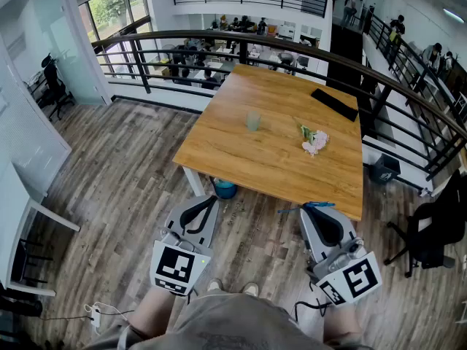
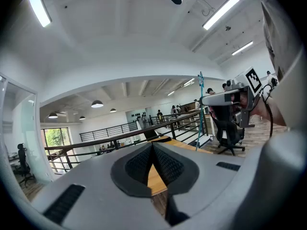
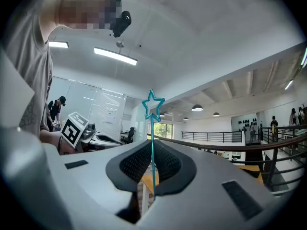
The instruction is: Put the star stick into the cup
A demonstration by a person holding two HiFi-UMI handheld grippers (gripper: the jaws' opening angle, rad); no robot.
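Right gripper (image 3: 152, 147) pinched on star stick (image 3: 153, 123), star beyond fingertips; left gripper (image 2: 152, 148) closed, empty; cup (image 1: 252, 120) well ahead, past table (image 1: 219, 162) edge

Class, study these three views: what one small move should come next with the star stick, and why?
Probably carry the right gripper forward toward the cup. Its jaws are shut on the star stick, so the grasp looks done, yet the cup stands well out on the table, and the gripper hangs short of its near edge.
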